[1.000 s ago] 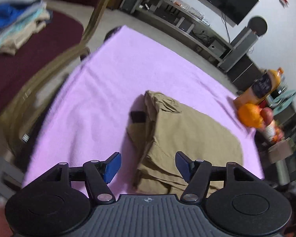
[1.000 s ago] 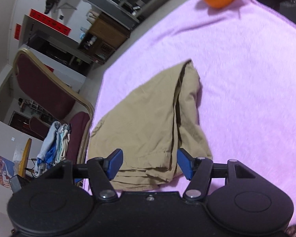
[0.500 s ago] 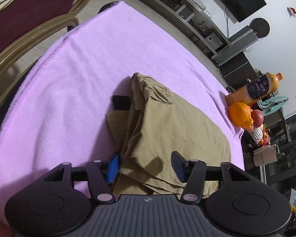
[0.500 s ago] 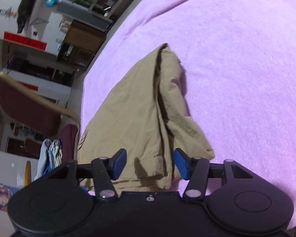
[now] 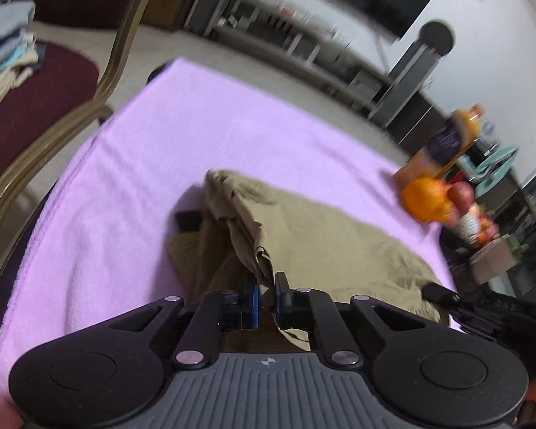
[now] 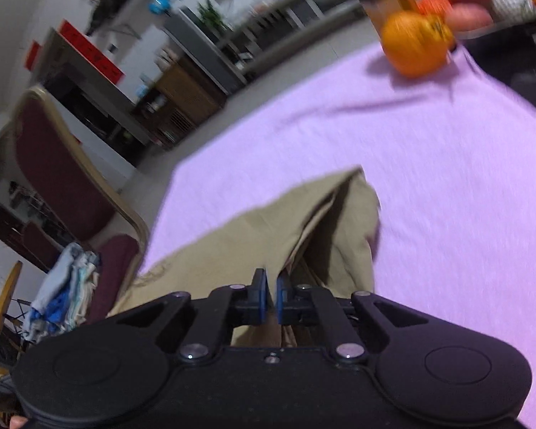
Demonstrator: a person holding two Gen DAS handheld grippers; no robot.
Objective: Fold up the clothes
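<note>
A khaki garment (image 5: 339, 243), roughly folded, lies on the purple cloth (image 5: 143, 164) that covers the table. My left gripper (image 5: 266, 298) is at its near left edge, jaws closing tight on a raised fold of the fabric. In the right wrist view the same khaki garment (image 6: 268, 236) rests on the purple cloth (image 6: 446, 178). There my right gripper (image 6: 272, 298) pinches the near edge beside a dark open fold, its jaws closing on the fabric too. Both held edges are lifted slightly off the cloth.
An orange (image 5: 425, 200) and a juice bottle (image 5: 443, 146) stand at the cloth's far right corner, with more fruit behind. A maroon chair (image 5: 35, 114) to the left carries a stack of folded clothes (image 5: 3, 57). Shelving and a television line the far wall.
Both grippers went from open around the garment's near edge to shut on it. Both views have risen a little, with the pinched fabric pulled up.
</note>
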